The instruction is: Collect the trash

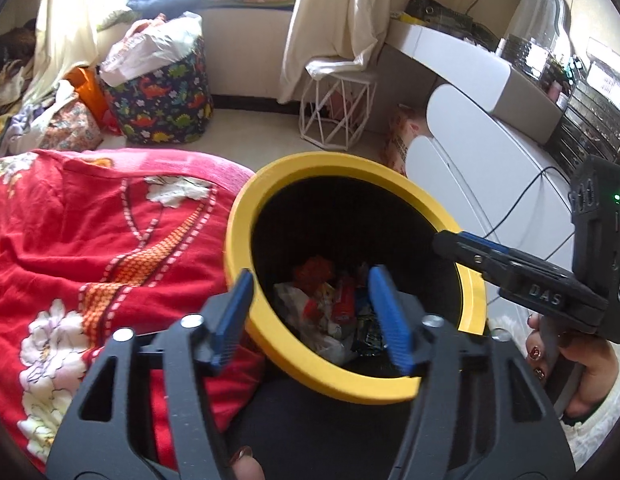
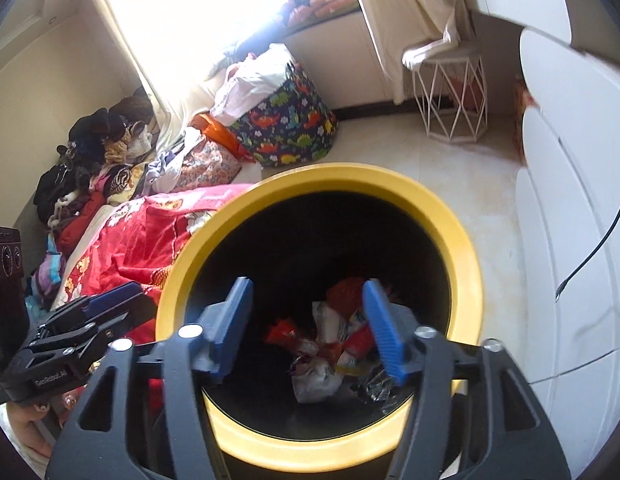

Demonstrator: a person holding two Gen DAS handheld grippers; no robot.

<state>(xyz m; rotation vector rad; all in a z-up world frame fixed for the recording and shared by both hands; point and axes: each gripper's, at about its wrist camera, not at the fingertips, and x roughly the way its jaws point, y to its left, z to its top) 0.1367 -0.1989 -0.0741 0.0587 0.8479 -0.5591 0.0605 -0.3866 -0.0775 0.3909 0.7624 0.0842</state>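
Two grippers are held over the yellow-rimmed bin [image 2: 468,264], which serves as the landmark. The left gripper [image 1: 310,316] is poised above the bin's near rim with its jaws spread wide and nothing between them; one blue pad sits outside the rim on the bed side, the other over the dark opening. The right gripper [image 2: 310,330] is poised over the bin's mouth, jaws likewise well apart and empty. Crumpled wrappers [image 2: 330,356] are seen lying at the bottom of the bin, in red, white and foil colours. A red floral blanket [image 1: 89,240] is spread on the bed just beside the bin. A dinosaur-print fabric basket [image 1: 165,104] and a white wire stool [image 1: 338,108] are seen on the floor beyond the bin, and white drawers [image 2: 570,208] stand opposite the bed.
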